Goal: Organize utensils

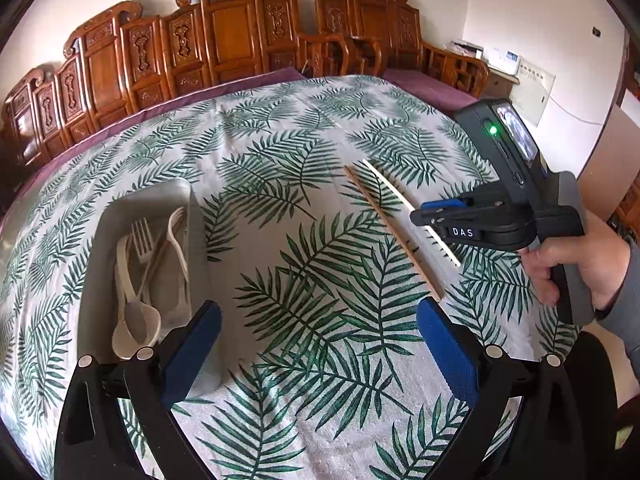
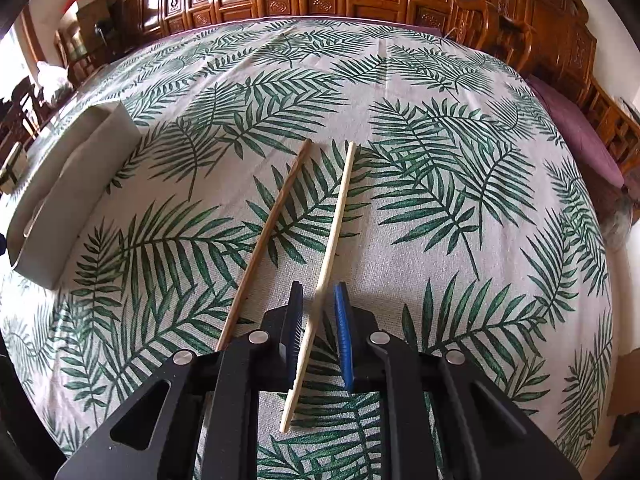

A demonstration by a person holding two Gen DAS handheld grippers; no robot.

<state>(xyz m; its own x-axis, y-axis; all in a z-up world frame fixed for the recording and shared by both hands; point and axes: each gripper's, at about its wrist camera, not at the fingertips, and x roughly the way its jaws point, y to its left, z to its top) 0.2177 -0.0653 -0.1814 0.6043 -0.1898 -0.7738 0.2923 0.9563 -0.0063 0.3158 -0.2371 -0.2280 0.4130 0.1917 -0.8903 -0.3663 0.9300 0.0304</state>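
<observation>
Two chopsticks lie side by side on the leaf-patterned cloth: a brown chopstick (image 1: 394,236) (image 2: 272,232) and a pale chopstick (image 1: 384,182) (image 2: 340,208). My right gripper (image 2: 318,292) (image 1: 424,214) is low over the pale one, its blue pads standing narrowly on either side of the stick with a small gap on both sides. My left gripper (image 1: 320,332) hovers wide open over bare cloth, holding nothing. A grey tray (image 1: 100,240) (image 2: 60,200) to the left holds a fork (image 1: 142,240) and pale spoons (image 1: 136,320).
A hand (image 1: 568,264) in a grey sleeve grips the right tool. Carved wooden chairs (image 1: 224,36) line the far side of the table. The cloth (image 1: 280,152) between the tray and the chopsticks is bare.
</observation>
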